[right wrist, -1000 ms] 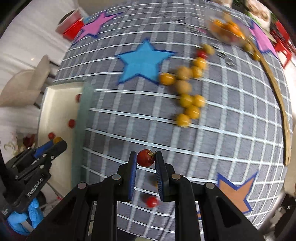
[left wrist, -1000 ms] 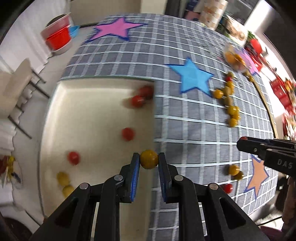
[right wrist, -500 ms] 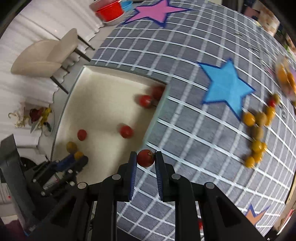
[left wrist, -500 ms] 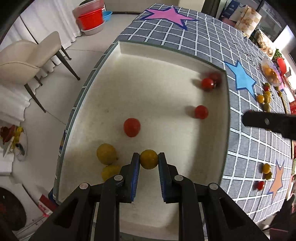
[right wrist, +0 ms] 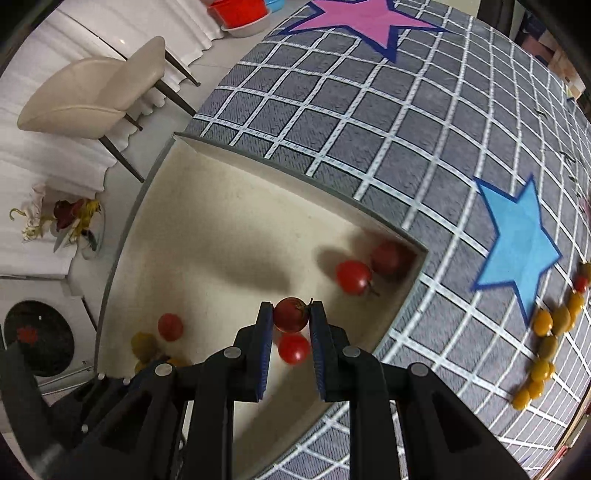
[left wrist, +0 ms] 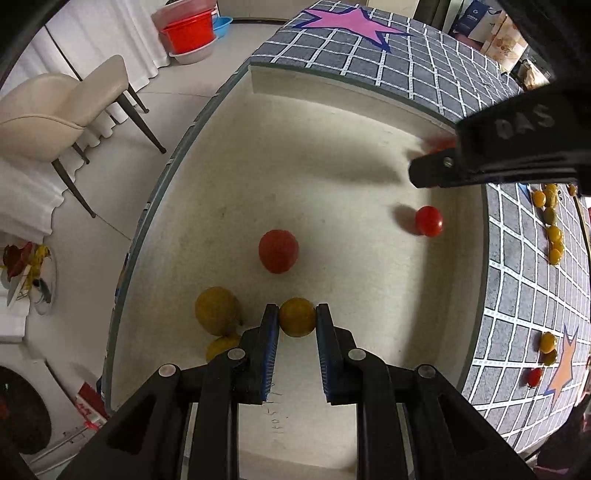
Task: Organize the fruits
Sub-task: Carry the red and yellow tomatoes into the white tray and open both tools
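Observation:
My left gripper is shut on a yellow cherry tomato, low over the cream tray, beside two yellow tomatoes lying in it. Red tomatoes also lie in the tray. My right gripper is shut on a red cherry tomato above the tray, where more red tomatoes rest near its right wall. The right gripper's black body crosses the upper right of the left wrist view. The left gripper's body shows at lower left in the right wrist view.
Loose yellow tomatoes and a red one lie on the grey checked tablecloth right of a blue star. More tomatoes lie near an orange star. A beige chair and red basins stand on the floor beyond the table edge.
Both grippers travelled left from the tablecloth to above the tray, each still gripping its tomato. The left one dropped close to the yellow tomatoes; the right one now hangs over the red ones.

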